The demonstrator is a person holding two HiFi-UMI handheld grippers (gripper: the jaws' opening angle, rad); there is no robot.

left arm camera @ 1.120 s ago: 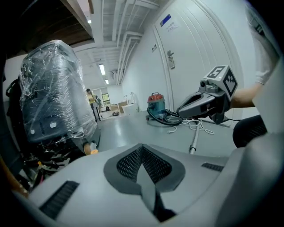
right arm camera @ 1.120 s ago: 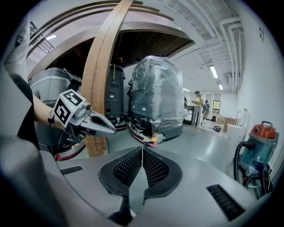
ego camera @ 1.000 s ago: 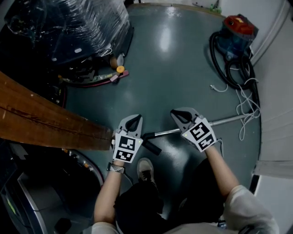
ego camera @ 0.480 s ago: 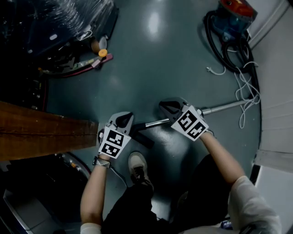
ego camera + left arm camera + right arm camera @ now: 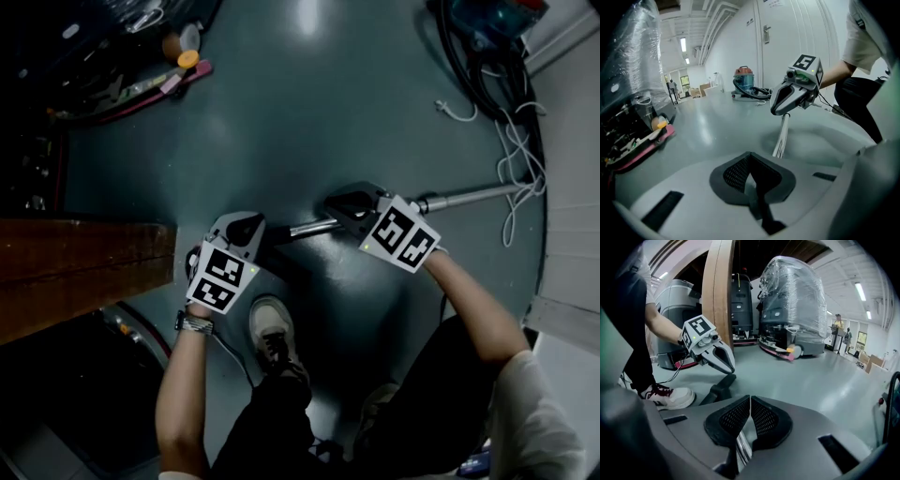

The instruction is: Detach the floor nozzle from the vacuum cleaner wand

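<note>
A metal vacuum wand (image 5: 469, 197) lies on the grey floor, and its left end joins a black floor nozzle (image 5: 277, 265) near my shoe. My left gripper (image 5: 246, 226) hangs over the nozzle end and hides most of it. It is shut, with nothing between its pads (image 5: 740, 173), and the wand (image 5: 780, 140) runs away beneath it. My right gripper (image 5: 339, 203) hovers over the wand just right of the joint and is also shut and empty. In the right gripper view the wand (image 5: 743, 446) shows under the closed pads, with the nozzle (image 5: 717, 387) ahead.
The vacuum cleaner body (image 5: 492, 17), its black hose (image 5: 469, 70) and a white cable (image 5: 514, 159) lie at the far right. A wooden beam (image 5: 75, 272) juts in at the left. A plastic-wrapped machine (image 5: 792, 301) stands beyond. My white shoe (image 5: 267, 328) is beside the nozzle.
Both grippers have sunk toward the floor and now sit close over the wand and nozzle. They stay shut. The head view has dropped and tipped with them.
</note>
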